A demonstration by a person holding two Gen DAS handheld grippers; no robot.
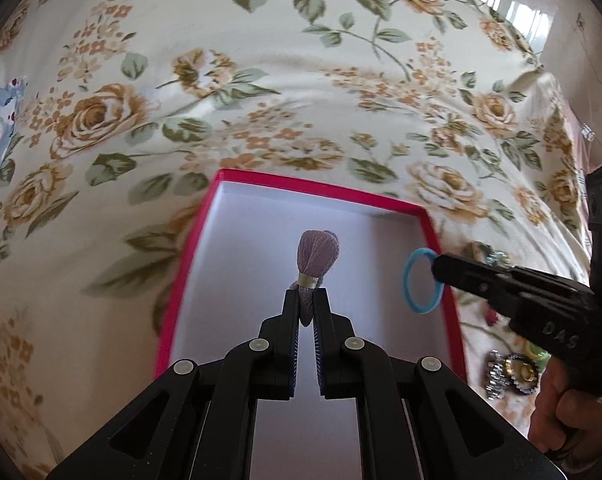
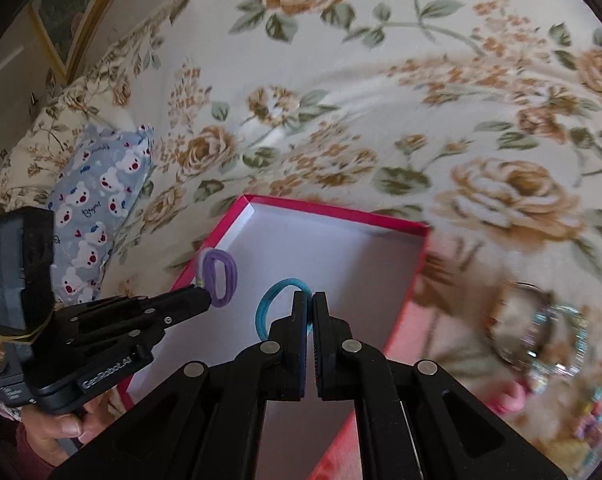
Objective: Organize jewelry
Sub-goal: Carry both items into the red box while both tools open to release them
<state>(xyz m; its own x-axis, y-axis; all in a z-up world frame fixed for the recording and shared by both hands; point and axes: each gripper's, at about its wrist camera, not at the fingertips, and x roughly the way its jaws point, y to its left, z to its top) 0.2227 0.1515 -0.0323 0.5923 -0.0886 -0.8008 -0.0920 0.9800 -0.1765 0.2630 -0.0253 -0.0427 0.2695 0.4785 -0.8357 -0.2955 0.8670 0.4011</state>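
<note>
Left wrist view: the left tool [image 1: 306,294] pinches a purple hair tie [image 1: 316,256] over the pink box [image 1: 321,190]. Its lower loop hides between the fingers.

Right wrist view: the right tool [image 2: 312,298] pinches a blue hair tie [image 2: 279,304] over the box. Blurry bracelets [image 2: 541,332] lie right.

Home bedroom, rose-print bedspread [image 1: 301,92], bear-print pillow [image 2: 97,208], framed picture [image 2: 73,4]
</note>
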